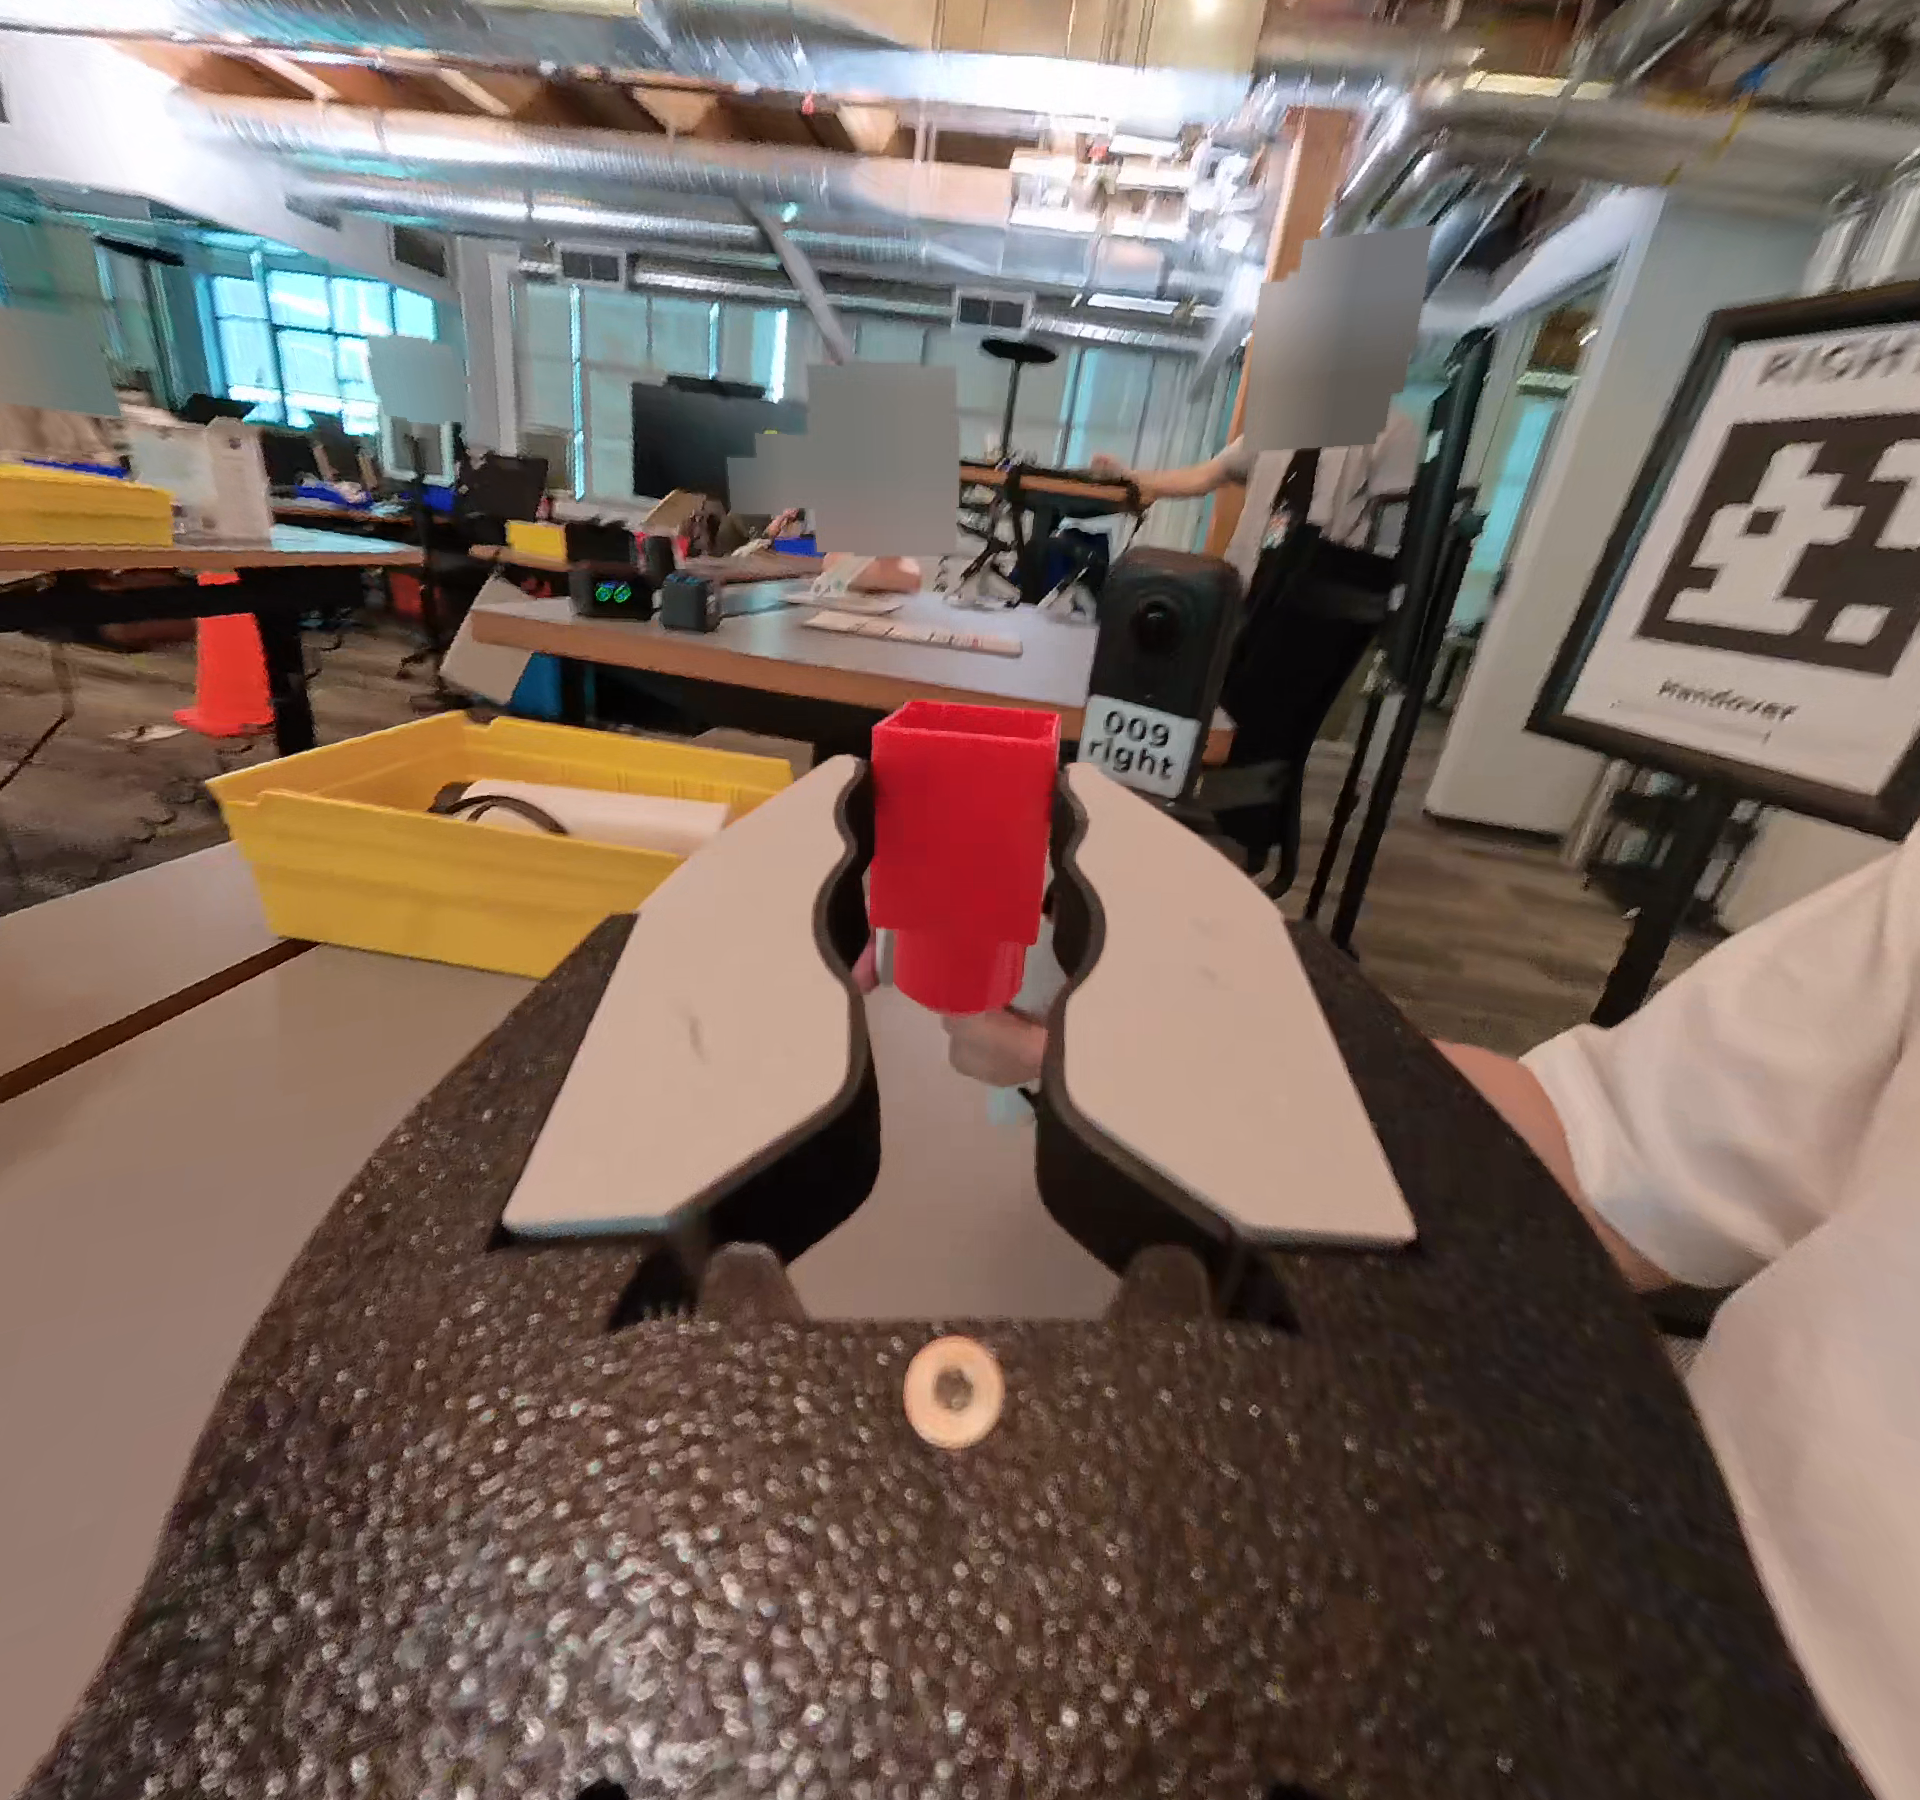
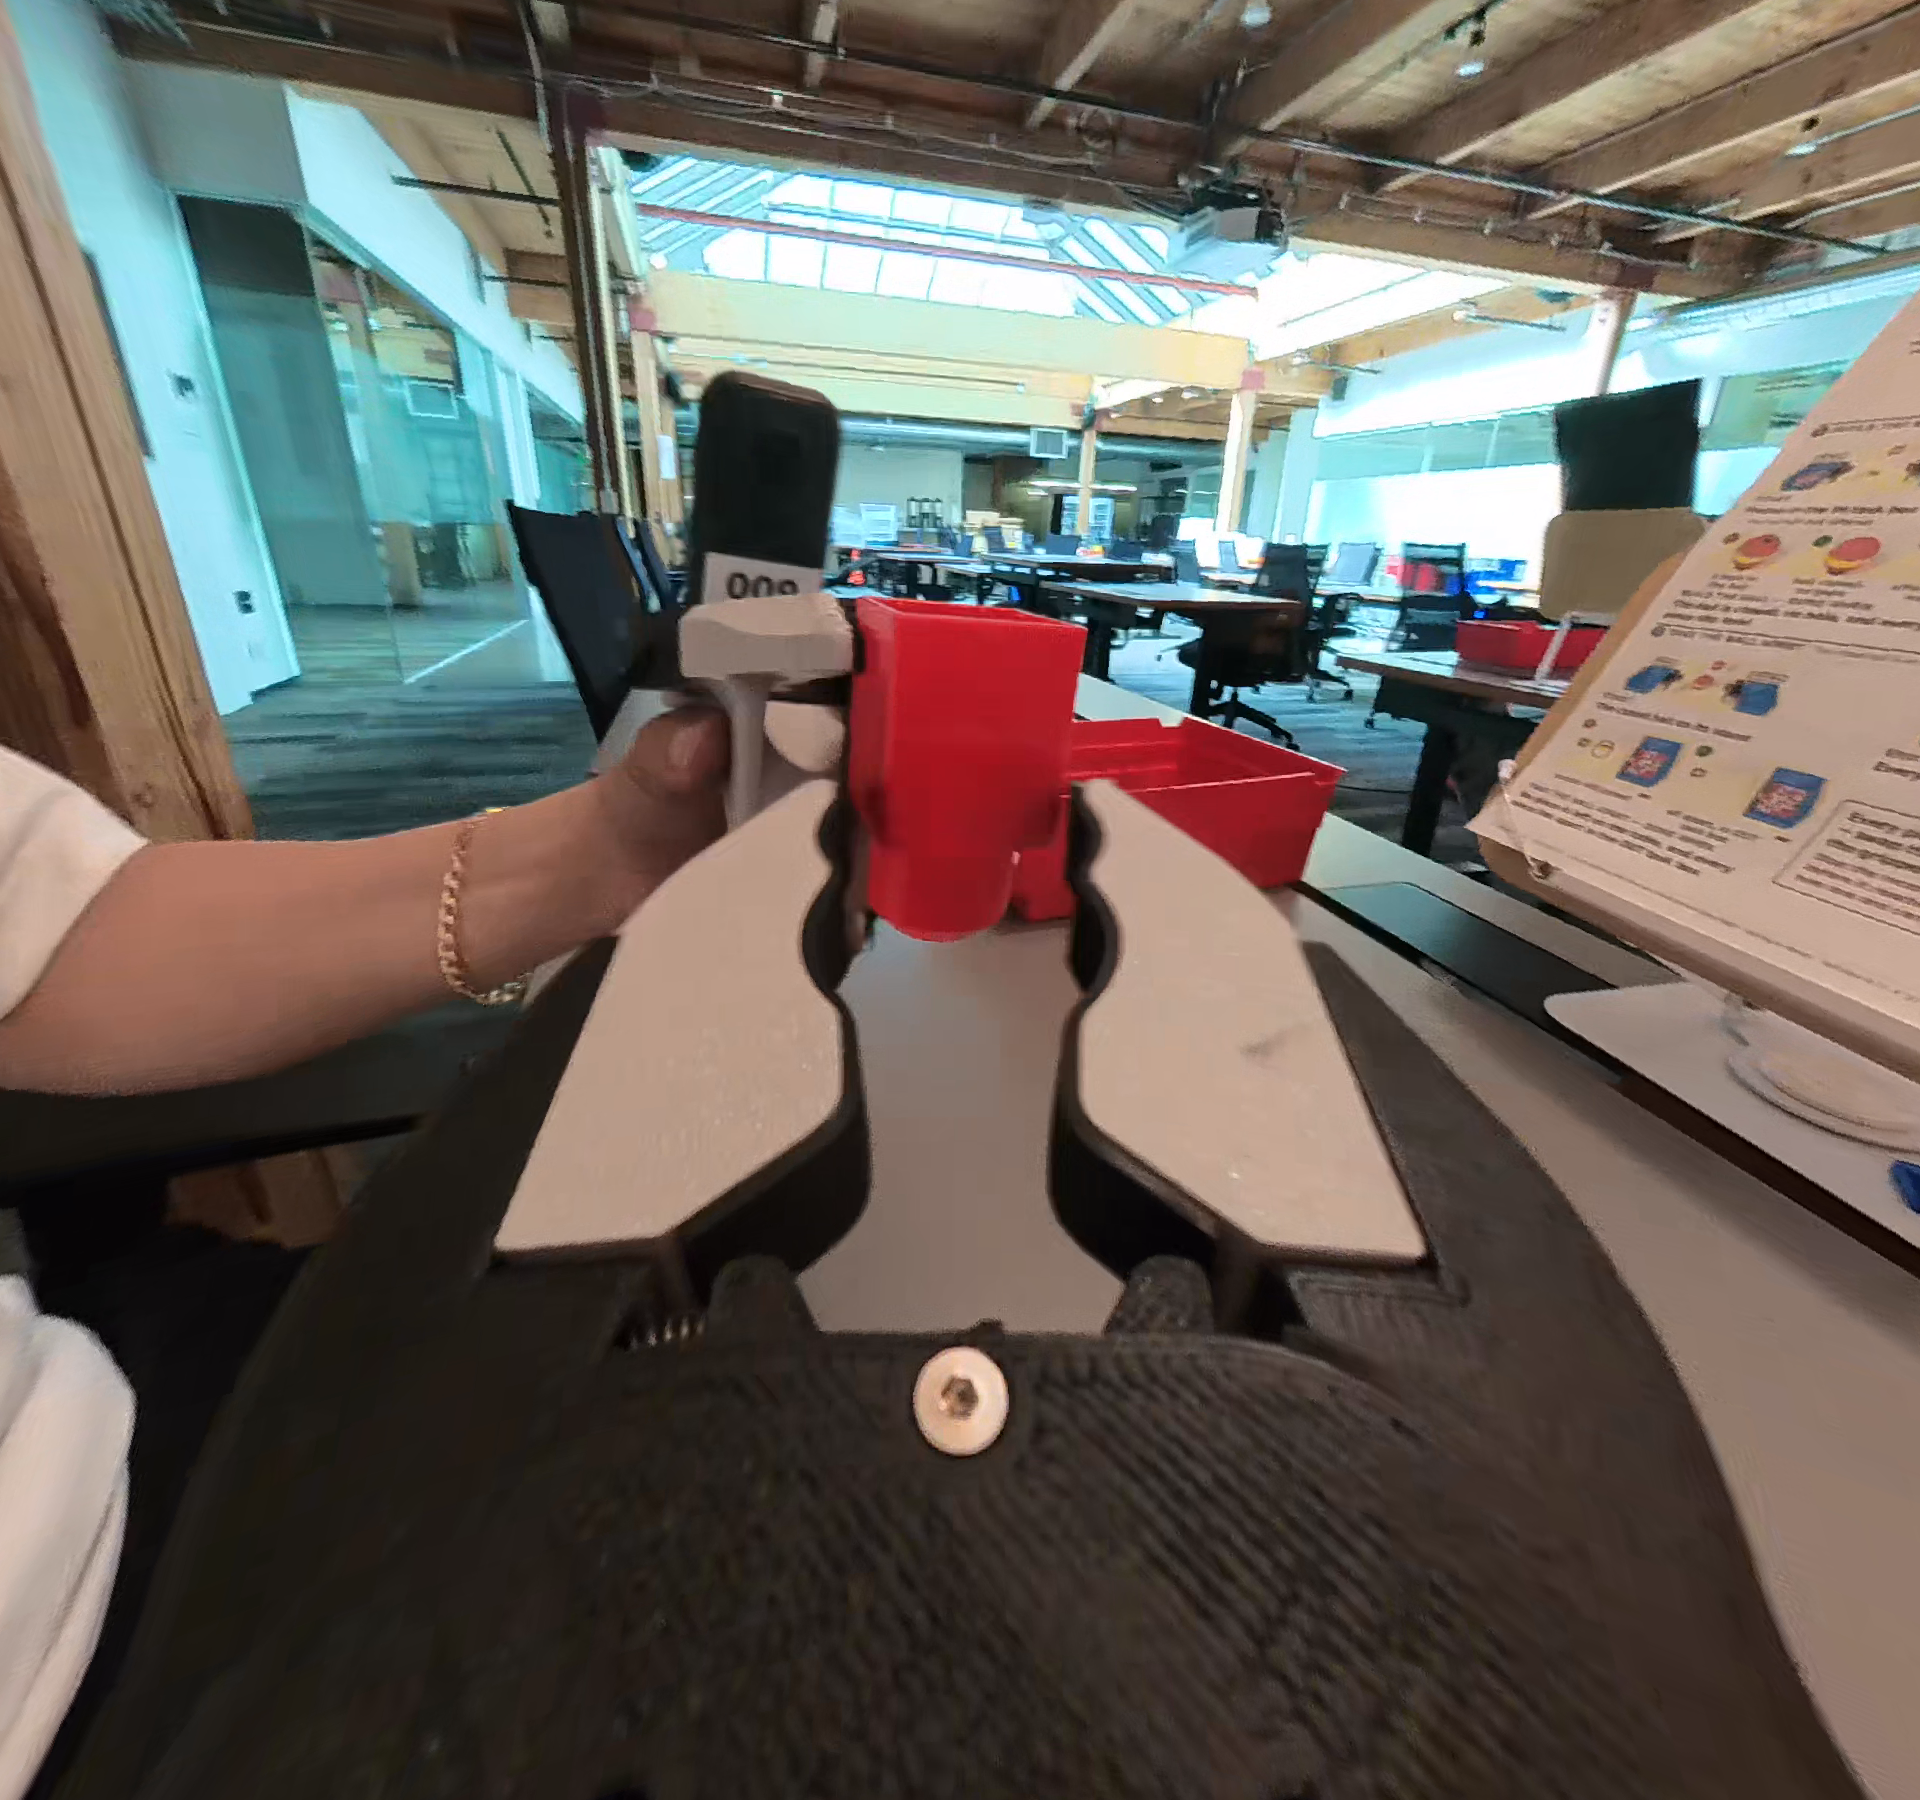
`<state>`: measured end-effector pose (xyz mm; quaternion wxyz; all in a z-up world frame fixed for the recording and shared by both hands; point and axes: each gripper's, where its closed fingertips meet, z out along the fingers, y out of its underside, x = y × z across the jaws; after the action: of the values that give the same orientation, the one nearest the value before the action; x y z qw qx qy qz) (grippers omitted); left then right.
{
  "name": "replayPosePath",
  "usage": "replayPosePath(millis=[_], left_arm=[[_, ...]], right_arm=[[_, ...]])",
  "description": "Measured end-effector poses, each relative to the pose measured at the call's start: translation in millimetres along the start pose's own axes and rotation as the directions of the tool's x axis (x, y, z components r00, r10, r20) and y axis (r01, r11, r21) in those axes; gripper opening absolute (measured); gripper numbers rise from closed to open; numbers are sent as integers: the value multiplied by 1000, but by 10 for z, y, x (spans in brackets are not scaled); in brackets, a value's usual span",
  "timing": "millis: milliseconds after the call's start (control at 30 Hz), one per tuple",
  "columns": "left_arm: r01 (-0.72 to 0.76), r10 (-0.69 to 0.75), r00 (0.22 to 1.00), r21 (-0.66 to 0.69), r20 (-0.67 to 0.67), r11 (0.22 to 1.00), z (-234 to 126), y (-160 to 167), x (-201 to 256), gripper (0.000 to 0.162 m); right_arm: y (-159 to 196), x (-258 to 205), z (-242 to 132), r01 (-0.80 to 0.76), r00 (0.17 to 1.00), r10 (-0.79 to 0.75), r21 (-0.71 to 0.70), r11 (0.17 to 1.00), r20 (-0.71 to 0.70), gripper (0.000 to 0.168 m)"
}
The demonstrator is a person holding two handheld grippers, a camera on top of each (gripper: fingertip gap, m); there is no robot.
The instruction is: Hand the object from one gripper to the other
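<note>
A red plastic piece (image 1: 961,846), with a square open cup on top and a round stub below, is held upright in the air over the table. My left gripper (image 1: 961,815) is shut on the square part, with a finger pressed on each side. In the right wrist view the same piece (image 2: 961,732) stands between the tips of my right gripper (image 2: 961,815), whose jaws close against its lower sides. The left gripper (image 2: 758,649) shows there in a hand and meets the piece from the left. The right gripper's camera body (image 1: 1164,628) shows behind the piece.
A yellow bin (image 1: 416,867) stands on the grey table (image 1: 156,1179) to the left. A red bin (image 2: 1226,805) stands behind the piece. An instruction sheet on a stand (image 2: 1714,711) is at the right. A framed marker sign (image 1: 1766,555) stands beside the table. My two grippers' fingertips are within a few centimetres of each other.
</note>
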<state>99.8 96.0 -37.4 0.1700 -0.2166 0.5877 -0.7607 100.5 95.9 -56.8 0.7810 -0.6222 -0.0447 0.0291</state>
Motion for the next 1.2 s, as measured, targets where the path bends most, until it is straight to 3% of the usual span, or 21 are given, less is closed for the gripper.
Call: replayPosePath(millis=[67, 167, 300, 367, 467, 567, 633, 700, 833, 967, 1033, 1100, 1200], left_arm=[[26, -25, 999, 16, -21, 1000, -20, 21, 12, 31], [27, -29, 999, -77, -32, 997, -66, 154, 10, 32], [-135, 151, 988, -354, 18, 925, -133, 355, -76, 63], [-224, 240, 970, -484, -28, 846, -140, 441, -56, 59], [-322, 320, 940, -620, -119, 716, -153, 575, -34, 37], [-340, 325, 933, -663, -152, 667, -155, 623, -41, 35], [-328, 325, 938, -623, -123, 710, -120, 550, -61, 34], [-272, 290, 956, -533, -52, 801, -79, 403, -93, 34], [-62, 66, 998, -167, 19, 984, -28, 2, -50, 34], [52, -53, 999, 58, 5, 997, -77, -76, -45, 34], [63, -63, 998, 83, -3, 995, -81, -26, -42, 34], [70, -70, 998, 108, -1, 992, -81, -11, -45, 34], [66, -65, 998, 111, -9, 992, -82, 17, -26, 34]], right_arm=[[17, -26, -7, 3, 1000, -2, -24, 1000, 24, 35], [115, -32, -55, 49, 998, -44, -130, 990, 45, 35], [334, 52, -109, 176, 983, -184, -323, 930, 5, 34], [409, 9, -109, 221, 974, -223, -377, 899, 38, 35], [506, -102, -80, 252, 968, -229, -417, 873, 104, 35], [558, -79, -86, 273, 962, -256, -447, 852, 99, 35], [487, -42, -78, 248, 968, -243, -400, 882, 64, 36], [364, 23, -78, 192, 980, -199, -309, 931, 10, 36], [162, 87, -91, 45, 999, -47, -124, 991, -15, 41], [-60, 38, -86, -63, 998, 61, 48, 997, 30, 41], [-110, 19, -86, -81, 996, 78, 85, 993, 41, 40], [-111, 13, -90, -76, 996, 72, 82, 994, 45, 27], [-102, -2, -106, -40, 998, 38, 38, 998, 54, 27]])
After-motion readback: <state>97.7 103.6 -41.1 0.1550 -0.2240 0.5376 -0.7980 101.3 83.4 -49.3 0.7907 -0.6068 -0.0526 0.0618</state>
